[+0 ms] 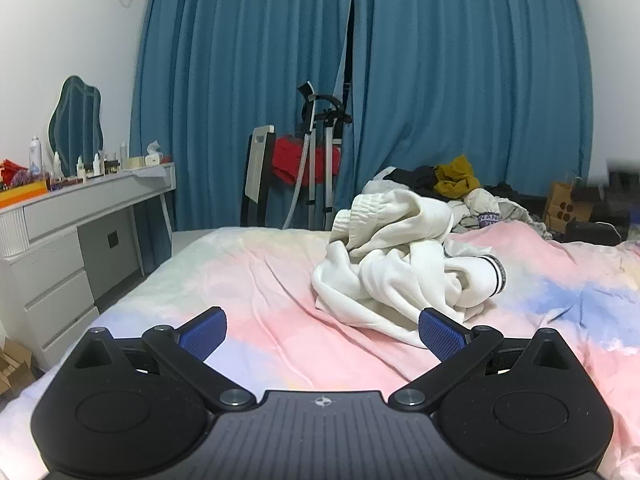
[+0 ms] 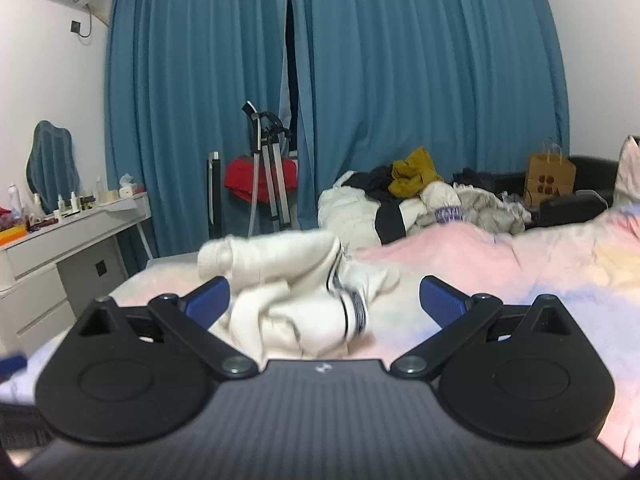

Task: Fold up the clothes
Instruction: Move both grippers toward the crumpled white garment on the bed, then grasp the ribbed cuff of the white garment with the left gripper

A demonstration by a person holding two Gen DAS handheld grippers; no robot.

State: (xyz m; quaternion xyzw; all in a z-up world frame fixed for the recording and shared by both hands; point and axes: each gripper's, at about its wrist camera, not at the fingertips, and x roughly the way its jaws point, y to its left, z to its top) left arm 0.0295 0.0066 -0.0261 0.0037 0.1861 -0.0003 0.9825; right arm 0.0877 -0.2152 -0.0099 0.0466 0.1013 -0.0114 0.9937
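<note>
White and crumpled, the sweatshirt (image 1: 404,268) lies in a loose heap on our pink pastel bedspread (image 1: 256,276), its dark-striped cuff (image 1: 498,276) turned toward the right side of the bed. We hold the left gripper (image 1: 322,334) low over the cover with its blue pads (image 1: 204,334) spread wide and nothing between them; the garment's near edge sits just beside the right-hand pad. We hold the right gripper (image 2: 325,304) equally wide apart, and in its view the sweatshirt (image 2: 296,296) fills the gap between the fingers (image 2: 444,300), though we cannot tell whether either pad touches the cloth. Farther back on the bed a pile of other clothes (image 2: 424,196) rests, topped by something mustard yellow, near a brown paper bag (image 2: 550,180). Blue curtains (image 1: 460,80) hang behind, and a white dressing table (image 1: 80,216) stands along the left wall
</note>
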